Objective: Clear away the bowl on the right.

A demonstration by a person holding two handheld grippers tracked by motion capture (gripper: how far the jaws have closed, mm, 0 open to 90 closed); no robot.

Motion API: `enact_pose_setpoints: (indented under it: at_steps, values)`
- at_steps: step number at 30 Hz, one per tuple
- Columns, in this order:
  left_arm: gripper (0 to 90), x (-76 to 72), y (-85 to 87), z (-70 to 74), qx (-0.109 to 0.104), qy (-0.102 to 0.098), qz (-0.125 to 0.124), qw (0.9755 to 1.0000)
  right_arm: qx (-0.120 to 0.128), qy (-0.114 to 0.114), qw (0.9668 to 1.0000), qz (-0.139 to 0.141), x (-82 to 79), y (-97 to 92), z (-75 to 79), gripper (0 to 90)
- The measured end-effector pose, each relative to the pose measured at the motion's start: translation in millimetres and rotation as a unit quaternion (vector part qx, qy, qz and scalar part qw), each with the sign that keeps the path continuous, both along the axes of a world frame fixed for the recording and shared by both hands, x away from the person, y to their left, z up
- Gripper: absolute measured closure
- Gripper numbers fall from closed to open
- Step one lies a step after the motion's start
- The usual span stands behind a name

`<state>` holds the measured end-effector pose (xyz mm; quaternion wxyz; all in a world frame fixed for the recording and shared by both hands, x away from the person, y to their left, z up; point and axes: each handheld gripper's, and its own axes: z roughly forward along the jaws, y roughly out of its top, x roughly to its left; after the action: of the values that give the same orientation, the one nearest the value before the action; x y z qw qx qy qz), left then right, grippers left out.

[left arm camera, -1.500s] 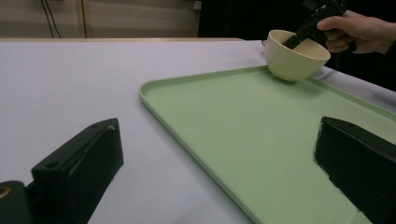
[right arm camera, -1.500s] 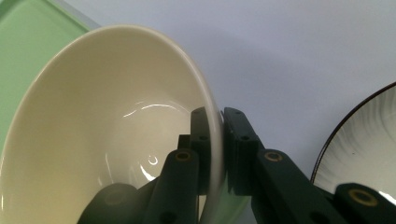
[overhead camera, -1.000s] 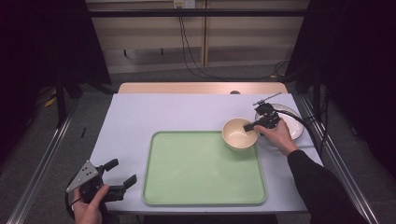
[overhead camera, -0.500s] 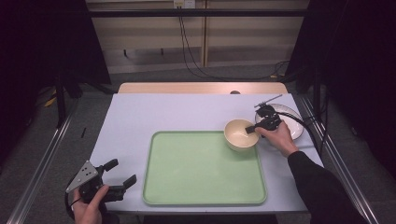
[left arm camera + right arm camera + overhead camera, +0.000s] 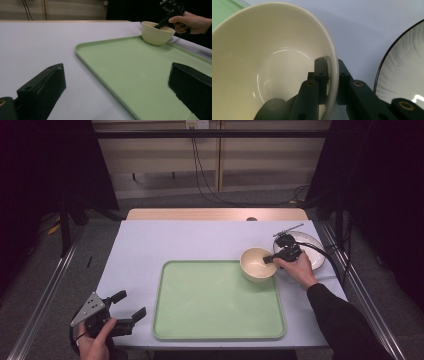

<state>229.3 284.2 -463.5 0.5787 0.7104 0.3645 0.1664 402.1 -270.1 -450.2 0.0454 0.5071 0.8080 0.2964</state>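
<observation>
Right gripper clamped on the bowl wall, one jaw inside, one outside, seen up close in the right gripper view. Bowl at the tray's far right corner, beside a plate. Left gripper spread wide, empty, near the tray's left edge.

Bench: pale lavender-grey top, with a strip of light wood along the far edge.

Tray: light green, rectangular with rounded corners and a low rim; lies flat on the near middle of the bench.

Bowl: cream, round and deep; sits at the tray's far right corner, over the rim.

Plate: white with a dark rim; lies on the bench just right of the bowl, near the right edge.
</observation>
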Motion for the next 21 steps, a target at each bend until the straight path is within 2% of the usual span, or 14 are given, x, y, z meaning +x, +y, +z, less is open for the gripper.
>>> enact_pose_setpoints:
  at_steps: [1,3,6,8,10,11,16,21]
  values:
    - [1.4,0.1,1.0,0.2,0.006,-0.001,-0.003,1.0,0.0,-0.002,1.0,0.003,-0.2,-0.1,-0.2,83.4]
    - [1.4,0.2,0.9,0.0,0.005,0.0,-0.002,1.0,-0.002,-0.008,1.0,0.005,-1.0,-0.2,-0.2,82.8]
    - [1.4,0.2,1.0,0.0,0.005,0.0,-0.003,1.0,0.003,-0.024,0.9996,0.013,-1.4,-1.7,0.5,75.8]
    - [1.4,0.2,1.0,0.0,0.006,0.001,-0.003,1.0,0.007,-0.041,0.9989,0.019,-1.3,-2.4,0.3,68.5]
    - [1.4,0.2,1.0,-0.1,0.005,0.001,-0.004,1.0,0.003,-0.04,0.999,0.02,-1.3,-2.6,0.2,62.3]
    - [1.4,0.2,0.9,0.0,0.005,0.0,-0.003,1.0,0.004,-0.048,0.9986,0.022,-1.7,-2.6,0.0,58.7]
    - [1.4,0.2,0.7,-0.2,0.004,0.002,-0.001,1.0,0.006,-0.048,0.9986,0.022,-1.0,-2.4,-0.2,44.4]
    - [1.4,0.3,0.5,-0.6,0.003,0.006,-0.001,1.0,0.007,-0.054,0.9984,0.016,-0.7,-2.7,1.2,26.3]
